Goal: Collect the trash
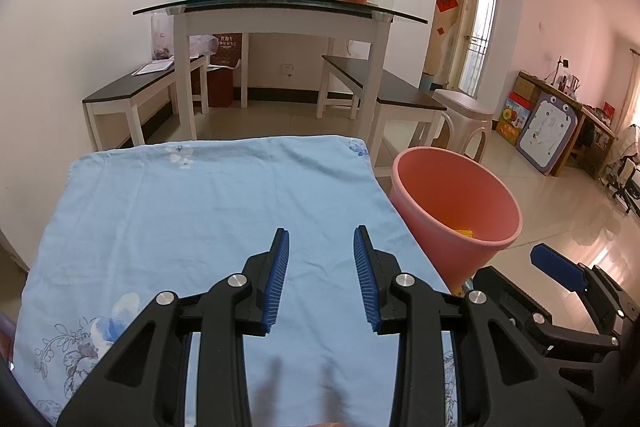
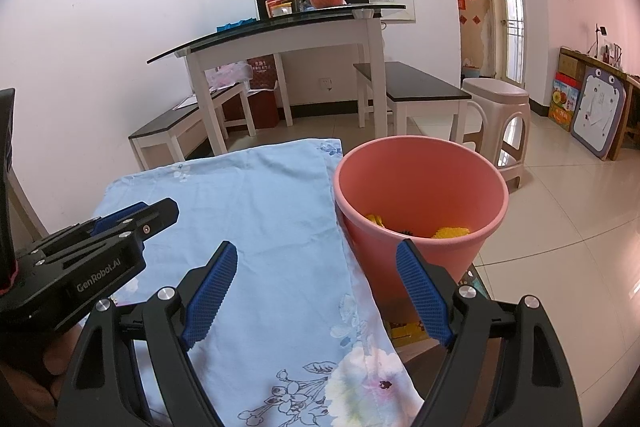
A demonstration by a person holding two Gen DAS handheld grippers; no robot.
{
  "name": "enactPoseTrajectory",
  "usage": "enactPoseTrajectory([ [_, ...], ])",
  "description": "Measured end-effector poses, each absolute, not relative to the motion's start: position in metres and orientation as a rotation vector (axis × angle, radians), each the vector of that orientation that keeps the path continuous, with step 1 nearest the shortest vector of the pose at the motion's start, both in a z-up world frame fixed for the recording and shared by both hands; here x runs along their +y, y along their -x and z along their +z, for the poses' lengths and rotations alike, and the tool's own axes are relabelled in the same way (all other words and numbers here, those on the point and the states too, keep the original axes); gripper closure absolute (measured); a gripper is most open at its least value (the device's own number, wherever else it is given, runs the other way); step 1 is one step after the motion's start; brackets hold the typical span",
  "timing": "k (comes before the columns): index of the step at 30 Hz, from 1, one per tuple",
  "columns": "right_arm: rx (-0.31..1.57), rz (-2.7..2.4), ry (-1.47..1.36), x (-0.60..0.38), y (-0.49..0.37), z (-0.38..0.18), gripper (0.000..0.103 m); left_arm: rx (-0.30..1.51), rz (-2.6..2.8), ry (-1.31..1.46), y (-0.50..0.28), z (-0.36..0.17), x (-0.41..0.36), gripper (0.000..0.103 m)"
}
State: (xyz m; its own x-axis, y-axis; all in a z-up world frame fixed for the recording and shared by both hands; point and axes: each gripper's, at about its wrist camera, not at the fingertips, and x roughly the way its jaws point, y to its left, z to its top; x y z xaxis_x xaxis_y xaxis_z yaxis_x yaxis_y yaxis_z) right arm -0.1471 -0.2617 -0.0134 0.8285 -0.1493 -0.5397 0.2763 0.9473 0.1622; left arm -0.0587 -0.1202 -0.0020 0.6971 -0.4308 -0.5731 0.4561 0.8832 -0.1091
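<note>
While the blue floral cloth (image 1: pixel 208 211) fills the middle of both views and shows no loose scrap on the table under it, the trash that can be seen already lies in the pink bin (image 2: pixel 420 203). That bin stands at the cloth's right edge, centre right in the right wrist view and right of centre in the left wrist view. Yellow scraps (image 2: pixel 452 231) rest low inside it, with something dark between them that is too small to name. Of the two, the right tool (image 2: pixel 326 291) looks nearer: its right finger overlaps the bin's wall in the picture, fingers wide apart with nothing between them. The left tool (image 1: pixel 320 279) hangs over the cloth's middle, fingers partly apart and empty, the bin up and to its right.
</note>
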Motion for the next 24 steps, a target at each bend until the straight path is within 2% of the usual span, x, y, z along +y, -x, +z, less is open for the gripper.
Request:
enactPoseTrajectory([
  [24, 0.565, -0.226, -0.248, -0.2646, 0.1428, -0.0203, 0.023, 0.64, -0.49, -0.057, 0.0582, -0.0081, -0.1219, 0.069],
])
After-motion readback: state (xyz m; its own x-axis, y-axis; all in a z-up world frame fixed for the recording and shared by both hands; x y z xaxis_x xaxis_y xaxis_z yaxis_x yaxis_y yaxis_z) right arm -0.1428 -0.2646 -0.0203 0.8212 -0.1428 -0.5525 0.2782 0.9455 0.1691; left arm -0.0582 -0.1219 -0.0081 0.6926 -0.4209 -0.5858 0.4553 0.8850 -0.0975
